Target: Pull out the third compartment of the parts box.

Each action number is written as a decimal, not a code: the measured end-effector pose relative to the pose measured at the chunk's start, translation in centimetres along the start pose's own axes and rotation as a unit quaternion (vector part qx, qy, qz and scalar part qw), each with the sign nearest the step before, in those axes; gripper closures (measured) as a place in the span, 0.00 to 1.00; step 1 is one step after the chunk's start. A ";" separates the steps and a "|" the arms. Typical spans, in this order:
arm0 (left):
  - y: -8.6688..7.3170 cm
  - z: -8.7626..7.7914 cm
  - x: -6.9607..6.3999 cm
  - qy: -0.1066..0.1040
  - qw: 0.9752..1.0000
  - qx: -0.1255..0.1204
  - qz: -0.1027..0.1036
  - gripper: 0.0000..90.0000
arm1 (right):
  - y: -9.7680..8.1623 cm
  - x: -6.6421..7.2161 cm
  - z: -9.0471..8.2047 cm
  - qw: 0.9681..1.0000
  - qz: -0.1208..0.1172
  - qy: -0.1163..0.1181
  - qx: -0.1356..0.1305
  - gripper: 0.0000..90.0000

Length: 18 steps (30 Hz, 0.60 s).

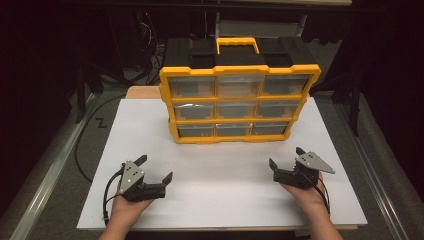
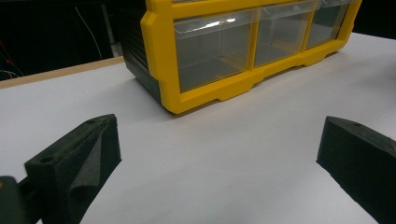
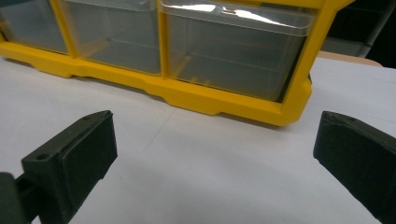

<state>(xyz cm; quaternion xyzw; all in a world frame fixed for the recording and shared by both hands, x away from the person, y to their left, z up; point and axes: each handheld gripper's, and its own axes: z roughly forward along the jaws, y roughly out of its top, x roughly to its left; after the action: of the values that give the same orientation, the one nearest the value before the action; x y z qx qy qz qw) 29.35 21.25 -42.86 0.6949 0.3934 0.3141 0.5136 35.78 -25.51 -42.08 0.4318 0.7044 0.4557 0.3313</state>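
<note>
A yellow-framed organiser box (image 1: 239, 100) with clear plastic drawers and a yellow carry handle stands upright at the back of the white board (image 1: 220, 175). My left gripper (image 1: 155, 168) rests low at the front left, open, nothing between its jaws. My right gripper (image 1: 286, 158) sits at the front right, open as well and empty. In the left gripper view the organiser's bottom drawers (image 2: 215, 51) lie ahead, beyond the two black fingers (image 2: 79, 158). The right gripper view faces the organiser's lower right corner (image 3: 289, 100), with a clear drawer (image 3: 229, 51) above it.
The white board lies on a wooden table whose edge (image 1: 142, 92) shows behind it. Metal rails (image 1: 50, 175) run along both sides. Dark stands and cables (image 1: 150, 35) crowd the background. Open board stretches between the grippers and the organiser.
</note>
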 end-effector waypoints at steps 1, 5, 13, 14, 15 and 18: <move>0.0 0.0 0.0 0.002 1.000 0.000 0.002 0.00 | 0.1 -0.1 0.2 1.000 0.001 -0.005 0.004 0.01; 0.0 0.0 0.1 0.005 1.000 0.003 -0.002 0.00 | 0.5 -0.4 1.1 1.000 0.017 -0.009 0.006 0.01; -0.1 -0.1 0.0 0.003 1.000 0.005 -0.001 0.00 | 1.2 -0.7 3.2 1.000 0.010 -0.019 0.011 0.01; -0.1 -0.1 0.0 0.002 1.000 0.006 -0.002 0.00 | 1.4 -0.7 3.7 1.000 0.005 -0.022 0.013 0.01; -0.1 -0.1 0.0 0.002 1.000 0.006 -0.002 0.00 | 1.4 -0.7 3.7 1.000 0.005 -0.022 0.013 0.01; -0.1 -0.1 -0.1 0.004 1.000 0.006 -0.002 0.00 | 1.6 -0.5 3.8 1.000 -0.003 -0.020 0.012 0.01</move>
<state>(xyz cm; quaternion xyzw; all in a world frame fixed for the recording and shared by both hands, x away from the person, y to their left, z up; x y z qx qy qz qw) 29.24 21.22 -42.90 0.6957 0.3987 0.3132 0.5089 39.76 -24.23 -41.97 0.4425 0.7041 0.4379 0.3416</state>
